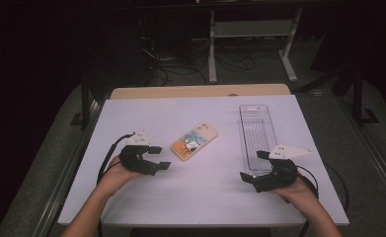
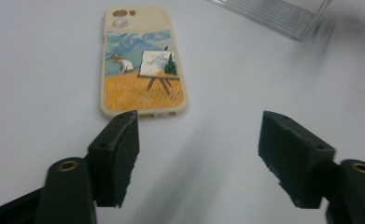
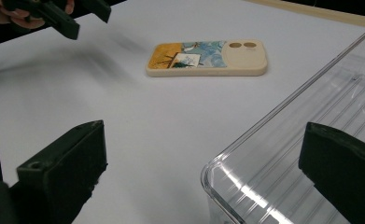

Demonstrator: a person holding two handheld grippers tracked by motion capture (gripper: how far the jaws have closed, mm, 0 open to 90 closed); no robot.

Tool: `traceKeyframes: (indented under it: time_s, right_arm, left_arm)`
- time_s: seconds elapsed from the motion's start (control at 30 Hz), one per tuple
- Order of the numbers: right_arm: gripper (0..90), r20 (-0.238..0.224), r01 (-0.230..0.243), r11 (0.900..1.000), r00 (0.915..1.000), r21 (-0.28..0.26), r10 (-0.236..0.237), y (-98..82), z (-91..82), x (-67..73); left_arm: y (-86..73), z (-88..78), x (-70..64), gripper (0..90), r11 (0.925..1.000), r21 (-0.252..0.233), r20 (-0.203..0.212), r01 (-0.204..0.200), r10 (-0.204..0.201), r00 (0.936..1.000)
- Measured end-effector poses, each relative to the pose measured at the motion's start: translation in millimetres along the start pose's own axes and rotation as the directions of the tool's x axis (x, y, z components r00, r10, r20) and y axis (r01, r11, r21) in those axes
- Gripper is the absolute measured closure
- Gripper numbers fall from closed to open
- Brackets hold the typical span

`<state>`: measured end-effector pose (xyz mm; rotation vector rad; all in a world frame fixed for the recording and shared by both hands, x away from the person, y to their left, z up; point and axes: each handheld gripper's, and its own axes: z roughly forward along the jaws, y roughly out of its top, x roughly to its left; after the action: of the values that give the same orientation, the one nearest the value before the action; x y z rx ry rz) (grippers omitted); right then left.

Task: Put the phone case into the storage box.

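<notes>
One phone case (image 1: 194,141) lies flat on the white table (image 1: 200,197), printed side up, a painted field, an easel and blue hills on it, camera cut-outs at its far end. It sits near the middle of the table, angled, with nothing on it and nothing gripping it. Just short of its near end is the left gripper (image 1: 157,157), jaws spread wide and empty; in the left gripper view (image 2: 196,156) the case (image 2: 143,60) lies just beyond the two black pads, apart from them. Off to the right stands a clear plastic tray (image 1: 257,131), long and narrow, well apart from the case. The right gripper (image 1: 254,165) sits at the tray's near end, jaws wide too, nothing clamped; in the right gripper view (image 3: 203,172) the tray's rounded corner (image 3: 245,172) stands between its pads, untouched.
</notes>
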<state>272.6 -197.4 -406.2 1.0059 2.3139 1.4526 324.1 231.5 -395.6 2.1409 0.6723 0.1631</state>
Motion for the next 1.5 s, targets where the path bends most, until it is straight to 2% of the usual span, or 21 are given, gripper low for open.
traceKeyframes:
  time_s: [0.13,0.33,0.47,0.5,0.63,0.83,1.03,1.1,1.23,1.33,1.47,1.5]
  right_arm:
    - [0.7,-0.001,0.002,1.000,1.0000,-0.002,-0.002,0.0,-0.4,0.0]
    - [0.7,0.000,-0.002,1.000,1.0000,-0.002,0.002,0.0,-0.5,0.4]
    - [0.7,0.001,-0.003,1.000,1.0000,-0.001,0.003,0.0,-0.8,0.0]
    - [0.7,0.002,-0.004,1.000,1.0000,0.000,0.004,0.0,-0.7,-0.1]
    - [0.7,0.001,-0.002,1.000,1.0000,-0.001,0.002,0.0,-0.8,0.0]
    - [0.7,0.003,-0.002,1.000,1.0000,0.001,0.002,-0.2,-0.5,-0.1]
    - [0.7,0.002,-0.003,1.000,1.0000,0.000,0.003,-0.3,-0.9,-0.1]
    - [0.7,0.003,-0.001,1.000,1.0000,0.002,0.001,-0.3,-0.9,-0.4]
    - [0.7,0.002,0.004,1.000,1.0000,0.003,-0.004,-0.4,-0.6,-0.3]
    - [0.7,0.003,0.003,1.000,1.0000,0.002,-0.003,-0.3,-0.3,-0.3]
    - [0.7,0.002,0.006,1.000,1.0000,0.005,-0.006,-0.3,0.4,0.1]
    - [0.7,0.001,0.008,1.000,1.0000,0.005,-0.008,-0.3,0.7,0.1]
  left_arm:
    - [-12.5,-11.1,-4.4,20.4,0.9999,-0.007,-0.021,-0.012,0.011,0.9997]
    - [-26.0,-17.8,-8.5,10.5,0.9994,-0.018,-0.024,-0.028,0.028,0.9993]
    - [-29.7,-19.4,-8.1,0.0,0.9991,-0.040,-0.023,-0.012,0.011,0.9997]
    - [-30.2,-19.5,-8.1,0.0,0.9989,-0.046,-0.025,-0.002,0.001,0.9997]
    - [-30.6,-20.0,-7.5,0.0,0.9987,-0.050,-0.022,-0.006,0.005,0.9997]
    - [-29.9,-19.0,-6.5,0.0,0.9993,-0.034,-0.034,-0.017,0.016,0.9993]
    - [-28.4,-18.4,-4.9,0.0,0.9992,-0.039,-0.032,0.011,-0.012,0.9994]
    - [-27.3,-18.5,-3.4,0.0,0.9997,-0.025,-0.035,-0.003,0.002,0.9994]
    - [-24.2,-18.1,-3.1,0.0,0.9994,-0.034,-0.044,0.007,-0.008,0.9990]
    - [-21.3,-18.6,-1.8,0.0,0.9985,-0.048,-0.039,0.028,-0.030,0.9988]
    - [-16.3,-19.1,1.3,0.0,0.9983,-0.052,-0.059,0.024,-0.027,0.9979]
    - [-15.0,-18.7,1.0,0.0,0.9975,-0.060,-0.055,0.039,-0.042,0.9976]
